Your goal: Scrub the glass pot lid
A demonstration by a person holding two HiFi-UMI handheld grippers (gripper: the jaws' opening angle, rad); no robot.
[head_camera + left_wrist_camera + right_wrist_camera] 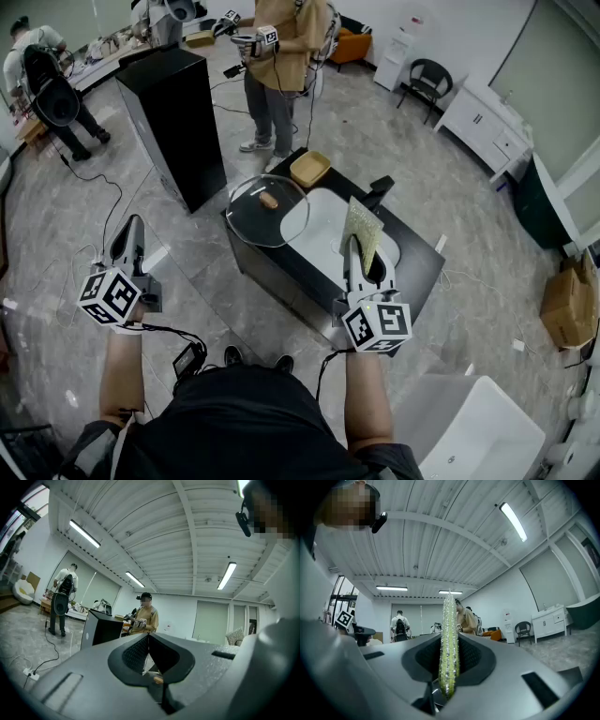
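Note:
The glass pot lid [265, 212] with its wooden knob [269, 201] lies flat on the left end of the black table [422, 272], partly over the white basin [323, 230]. My right gripper [364, 253] hovers over the basin's right side, to the right of the lid, and is shut on a yellow-green scrub pad [362, 230] that stands up from the jaws. In the right gripper view the scrub pad [449, 644] is pinched edge-on in the right gripper [449, 637]. My left gripper [129, 242] hangs over the floor left of the table. In its own view the left gripper [149, 638] is shut and empty.
A shallow wooden dish [310, 169] sits at the table's far end, with a small black object [380, 187] near the basin. A tall black cabinet [173, 122] stands beyond the table's left. A person in tan [281, 66] stands behind the table. Cables cross the floor [112, 202].

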